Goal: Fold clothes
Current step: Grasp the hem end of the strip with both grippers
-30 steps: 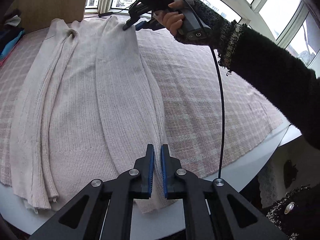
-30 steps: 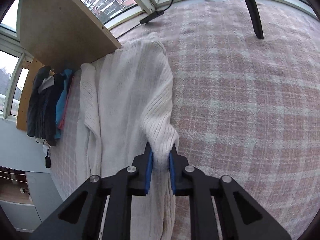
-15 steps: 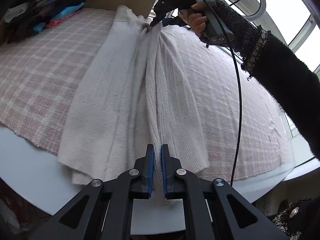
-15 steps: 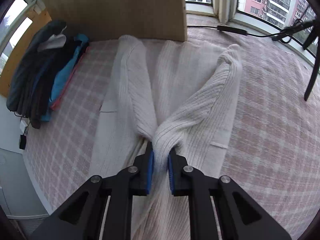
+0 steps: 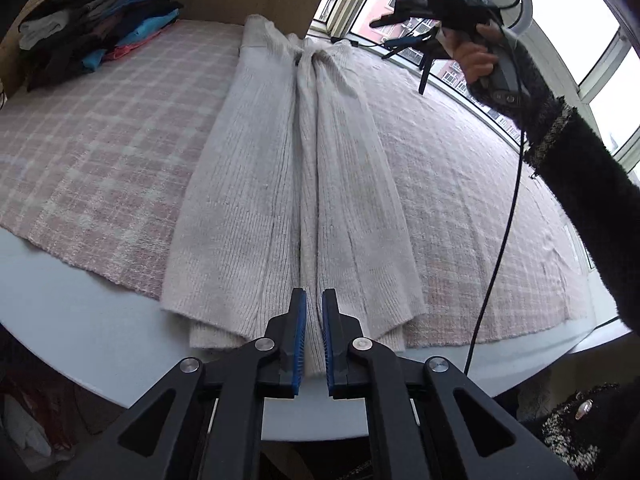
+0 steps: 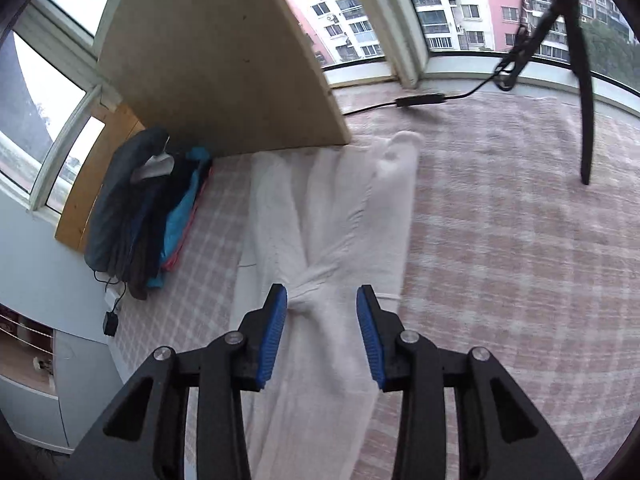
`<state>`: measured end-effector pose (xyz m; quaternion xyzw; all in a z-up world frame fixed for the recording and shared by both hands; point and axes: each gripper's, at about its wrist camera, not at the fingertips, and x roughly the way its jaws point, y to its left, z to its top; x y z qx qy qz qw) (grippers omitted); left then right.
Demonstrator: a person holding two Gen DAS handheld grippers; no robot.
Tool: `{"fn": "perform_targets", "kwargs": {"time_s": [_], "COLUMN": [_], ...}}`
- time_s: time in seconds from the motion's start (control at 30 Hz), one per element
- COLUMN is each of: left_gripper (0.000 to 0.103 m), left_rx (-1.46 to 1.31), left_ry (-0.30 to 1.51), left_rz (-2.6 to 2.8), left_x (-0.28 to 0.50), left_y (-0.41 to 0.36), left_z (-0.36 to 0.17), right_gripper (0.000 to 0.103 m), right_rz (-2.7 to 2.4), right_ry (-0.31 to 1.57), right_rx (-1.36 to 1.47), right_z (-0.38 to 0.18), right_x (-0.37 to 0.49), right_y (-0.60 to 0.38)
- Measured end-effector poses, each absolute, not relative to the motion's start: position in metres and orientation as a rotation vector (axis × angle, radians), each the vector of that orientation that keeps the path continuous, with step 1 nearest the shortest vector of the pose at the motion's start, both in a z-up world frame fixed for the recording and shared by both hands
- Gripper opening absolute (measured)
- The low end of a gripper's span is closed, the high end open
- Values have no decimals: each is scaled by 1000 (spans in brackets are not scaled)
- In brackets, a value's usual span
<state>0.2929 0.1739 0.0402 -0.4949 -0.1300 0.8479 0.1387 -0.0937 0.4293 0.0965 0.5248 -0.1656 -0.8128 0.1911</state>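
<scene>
Right gripper (image 6: 322,334) has just been opening and lifted clear, dropping the folded sweater (image 5: 288,184) edge; I keep left gripper (image 5: 314,336) pinching its hem taut.

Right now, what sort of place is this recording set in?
Probably a room in a flat, high up: apartment blocks show through the wraparound windows, a cream sweater lies on a table under a pink checked cloth, and a pile of clothes waits beside it.
</scene>
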Motion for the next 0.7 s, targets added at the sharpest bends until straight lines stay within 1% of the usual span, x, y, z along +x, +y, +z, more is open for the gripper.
{"fn": "perform_targets", "kwargs": {"time_s": [0.1,0.2,0.37,0.47,0.53,0.57,0.63,0.7], "left_gripper": [6,6,6,6,6,6,10,20], "left_rx": [-1393,-1371,-1396,-1431,-1457,-1470,-1490,-1502], "left_ry": [-348,-335,-297,-217,-178,-164,-141,-131], "left_rz": [2486,2512,2573,2599,2602,2600,2580,2553], "left_x": [295,286,276,270,270,268,260,255], "left_y": [170,159,149,141,131,126,122,117], "left_z": [51,56,55,50,47,46,41,37], "right_gripper": [36,34,34,35,36,36,36,36], "right_rz": [-2296,-2269,-2181,-2158,-2189,-2166,-2167,-2188], "right_ry": [-479,-423,-191,-30,35,-15,-100,-142], "right_rx": [1489,1489,1493,1536,1498,1494,1466,1452], "right_z": [87,70,41,17,26,32,46,56], "right_x": [-90,-86,-65,-56,-45,-39,-17,14], "right_y": [440,417,349,314,308,314,335,358]}}
